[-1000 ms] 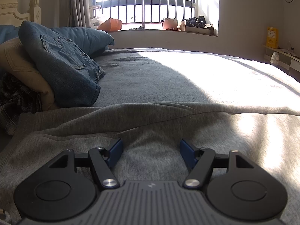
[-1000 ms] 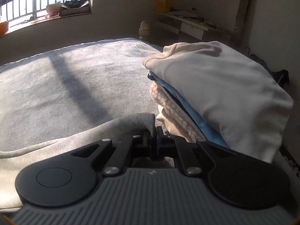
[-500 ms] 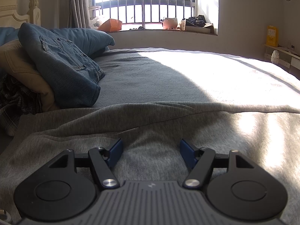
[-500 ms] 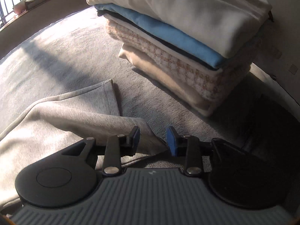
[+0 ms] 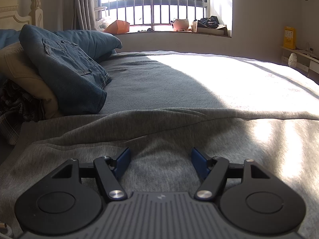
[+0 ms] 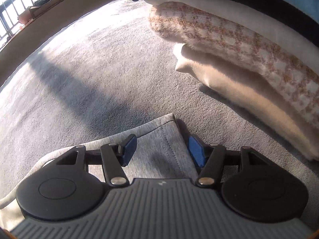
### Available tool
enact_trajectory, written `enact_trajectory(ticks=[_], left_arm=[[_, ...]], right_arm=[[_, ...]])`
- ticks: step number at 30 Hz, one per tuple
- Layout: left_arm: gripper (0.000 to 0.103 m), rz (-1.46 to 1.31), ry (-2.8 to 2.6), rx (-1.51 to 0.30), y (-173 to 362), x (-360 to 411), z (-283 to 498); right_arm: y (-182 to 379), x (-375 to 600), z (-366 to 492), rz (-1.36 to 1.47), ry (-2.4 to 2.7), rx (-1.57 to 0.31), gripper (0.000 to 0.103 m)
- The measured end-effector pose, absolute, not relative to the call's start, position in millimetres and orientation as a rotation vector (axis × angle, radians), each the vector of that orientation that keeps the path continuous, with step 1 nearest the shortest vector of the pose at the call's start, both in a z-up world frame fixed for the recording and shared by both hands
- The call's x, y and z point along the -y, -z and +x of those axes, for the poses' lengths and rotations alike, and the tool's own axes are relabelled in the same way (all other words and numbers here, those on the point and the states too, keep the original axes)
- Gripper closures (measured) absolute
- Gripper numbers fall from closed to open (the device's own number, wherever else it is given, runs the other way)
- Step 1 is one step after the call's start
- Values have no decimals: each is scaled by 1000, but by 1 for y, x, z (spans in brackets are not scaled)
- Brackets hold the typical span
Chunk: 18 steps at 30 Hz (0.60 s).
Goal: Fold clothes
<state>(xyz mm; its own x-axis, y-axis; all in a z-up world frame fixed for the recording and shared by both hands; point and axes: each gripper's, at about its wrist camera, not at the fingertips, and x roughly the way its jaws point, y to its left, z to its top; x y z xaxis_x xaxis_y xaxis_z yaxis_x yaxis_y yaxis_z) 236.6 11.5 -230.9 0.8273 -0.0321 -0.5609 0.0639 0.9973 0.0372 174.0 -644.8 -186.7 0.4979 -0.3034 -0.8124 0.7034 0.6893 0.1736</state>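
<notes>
A grey sweatshirt-like garment (image 5: pixel 159 131) lies spread across the near part of the bed. My left gripper (image 5: pixel 160 156) hovers low over it, jaws wide apart, nothing pinched. In the right wrist view a hemmed corner of the same grey garment (image 6: pixel 159 137) lies flat on the bed cover. My right gripper (image 6: pixel 162 149) is just above that corner and its jaws are opening; the cloth lies under the gap, and the blue pads (image 6: pixel 196 151) do not press on it.
A stack of folded clothes (image 6: pixel 239 45) sits close on the right of the garment corner. Folded jeans (image 5: pixel 67 71), a tan piece and a blue pillow (image 5: pixel 89 41) pile up at the left by the headboard. The grey bed cover (image 5: pixel 199 79) stretches to the barred window.
My right gripper dropped toward the bed, rolled, and went from shut on the grey corner to open, leaving the corner flat. The left gripper stayed still and open.
</notes>
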Motion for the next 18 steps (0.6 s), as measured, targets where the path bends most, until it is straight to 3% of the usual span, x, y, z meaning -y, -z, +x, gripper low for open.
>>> enact_trajectory(ticks=[5,7,9,10,12,18], left_arm=[[34,55,52,-593,232,-12,237],[34,54,52,-593,232,-12,237],[33,51,53,-592,232,-12,237],[33,51,53,-592,232,-13,237],[33,51,53,-592,232,-13,237],[33,51,53,-591,232,-12,236]], right_arm=[[204,655,190,509,619,-842,34],[206,654,197,465,600,-847,35],[204,647,202,406,562,-857,55],[202,644,205,376,542,-862,83],[195,635,206,317,507,-851,90],[149,621,227,42,544,-705,91]])
